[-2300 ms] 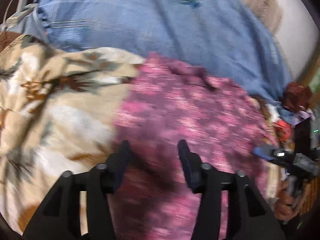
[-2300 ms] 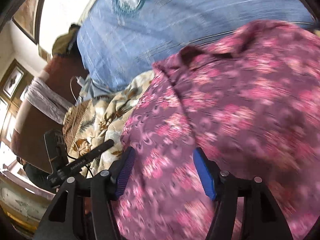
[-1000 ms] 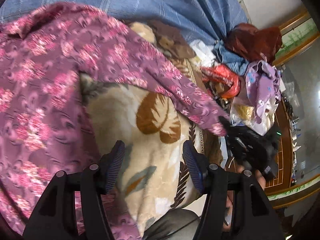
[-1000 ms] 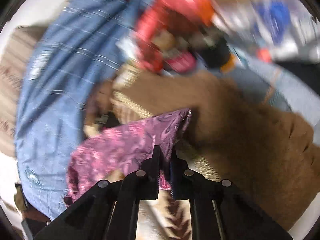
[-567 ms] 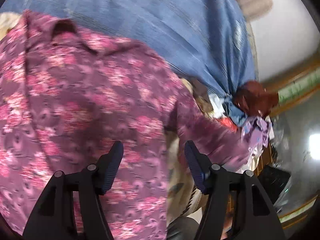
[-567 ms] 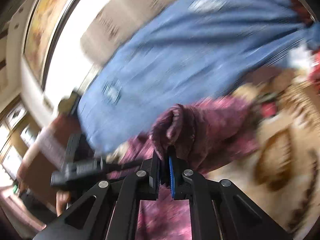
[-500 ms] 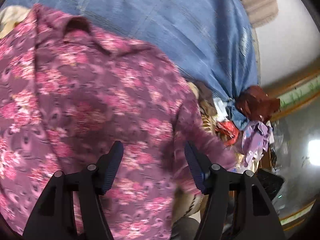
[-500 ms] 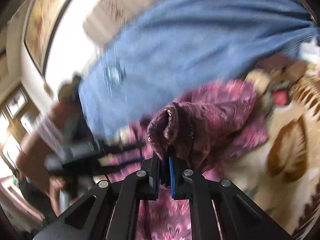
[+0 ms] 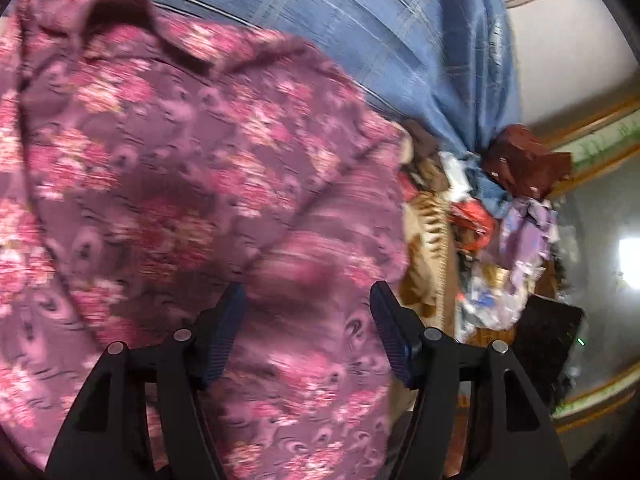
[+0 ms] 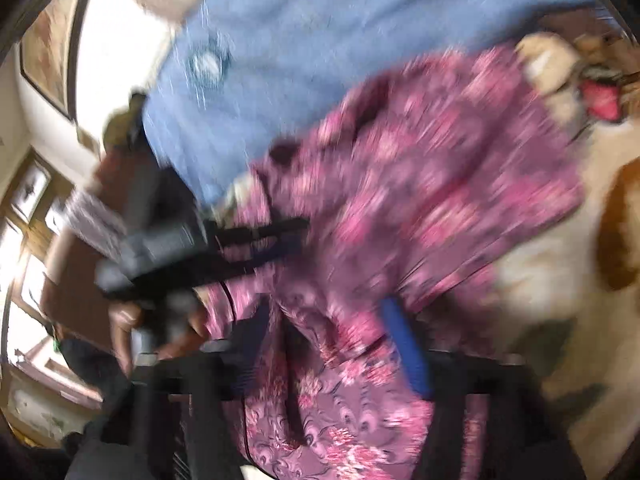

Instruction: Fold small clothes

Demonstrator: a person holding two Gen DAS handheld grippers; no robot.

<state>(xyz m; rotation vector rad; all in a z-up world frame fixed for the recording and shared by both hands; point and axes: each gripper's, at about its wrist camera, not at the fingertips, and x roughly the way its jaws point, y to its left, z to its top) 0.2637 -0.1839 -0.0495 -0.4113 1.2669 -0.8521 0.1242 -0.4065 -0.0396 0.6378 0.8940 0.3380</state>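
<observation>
A purple shirt with pink flowers [image 9: 168, 168] lies spread on the bed, its collar at the upper left of the left wrist view. My left gripper [image 9: 306, 320] stands open just above the shirt's right side, nothing pinched. In the blurred right wrist view the same shirt [image 10: 420, 200] has a folded-over sleeve lying on it. My right gripper [image 10: 328, 344] hangs over that sleeve with its jaws opening; cloth shows between the fingers but the pads do not press on it. The left gripper [image 10: 280, 236] and the hand holding it appear at the left of that view.
A blue checked cloth [image 9: 360, 20] covers the far side of the bed. A cream blanket with brown leaves [image 10: 560, 280] lies under the shirt. A heap of mixed clothes [image 9: 512, 200] sits at the bed's right end. Framed pictures [image 10: 44, 52] hang on the wall.
The right gripper carried the sleeve across over the shirt's body and has opened, letting it go. The left gripper slid back over the shirt and stayed open.
</observation>
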